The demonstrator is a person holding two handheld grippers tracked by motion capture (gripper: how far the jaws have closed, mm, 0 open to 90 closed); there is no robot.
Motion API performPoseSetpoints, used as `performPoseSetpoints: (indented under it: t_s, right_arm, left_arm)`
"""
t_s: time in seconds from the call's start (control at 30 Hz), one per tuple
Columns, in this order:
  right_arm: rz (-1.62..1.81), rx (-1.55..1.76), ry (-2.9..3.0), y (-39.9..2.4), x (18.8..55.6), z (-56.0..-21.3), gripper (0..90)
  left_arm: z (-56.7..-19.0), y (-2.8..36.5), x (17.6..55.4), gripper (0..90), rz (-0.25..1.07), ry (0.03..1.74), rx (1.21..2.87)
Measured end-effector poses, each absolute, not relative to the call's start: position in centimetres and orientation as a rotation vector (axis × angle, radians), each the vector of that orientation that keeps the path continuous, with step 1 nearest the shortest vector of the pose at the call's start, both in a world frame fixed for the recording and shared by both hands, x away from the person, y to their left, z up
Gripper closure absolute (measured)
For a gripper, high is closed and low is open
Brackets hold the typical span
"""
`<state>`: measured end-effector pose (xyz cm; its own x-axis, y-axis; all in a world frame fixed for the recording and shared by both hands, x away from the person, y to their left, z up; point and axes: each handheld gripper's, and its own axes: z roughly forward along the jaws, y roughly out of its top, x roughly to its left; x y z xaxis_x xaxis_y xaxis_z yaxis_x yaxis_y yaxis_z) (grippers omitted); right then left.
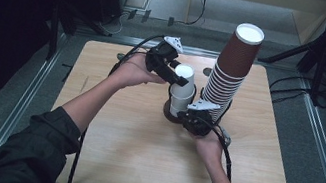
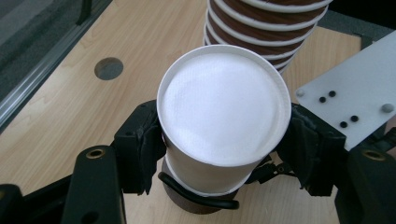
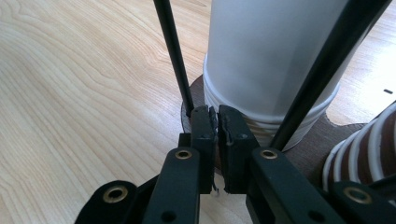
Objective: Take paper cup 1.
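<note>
A short stack of white paper cups (image 1: pixel 182 92) stands upside down in a cup stand with a dark round base (image 3: pixel 190 95) and thin black rods (image 3: pixel 172 51), mid-table. My left gripper (image 1: pixel 181 78) comes in from the left and is shut on the top white cup (image 2: pixel 223 107), one jaw on each side just under its upturned bottom. At the stand's near rim, my right gripper (image 1: pixel 186 118) has its jaws pressed together (image 3: pixel 217 119), holding the stand low down. A tall leaning stack of brown cups (image 1: pixel 230 68) rises right beside it.
The brown stack (image 2: pixel 266 28) stands close behind the white cup and nearly touches my right gripper's grey plate (image 2: pixel 348 100). A round hole (image 2: pixel 109 68) sits in the wooden tabletop (image 1: pixel 130 151). Dark stands and cables surround the table.
</note>
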<state>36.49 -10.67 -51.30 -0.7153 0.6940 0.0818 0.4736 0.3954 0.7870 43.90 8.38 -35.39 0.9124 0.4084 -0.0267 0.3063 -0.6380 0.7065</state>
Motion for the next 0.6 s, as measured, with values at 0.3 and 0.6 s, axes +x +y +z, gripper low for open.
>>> performPoseSetpoints:
  t_s: [0.3,0.6]
  right_arm:
    - [1.222,1.020,2.408,-10.8,36.4,-51.2,85.3]
    - [1.235,1.034,2.464,-10.8,36.2,-50.5,85.2]
  left_arm:
    - [-33.7,9.0,43.3,33.9,0.193,0.486,2.312]
    - [-32.2,10.6,42.0,34.0,0.196,0.471,2.293]
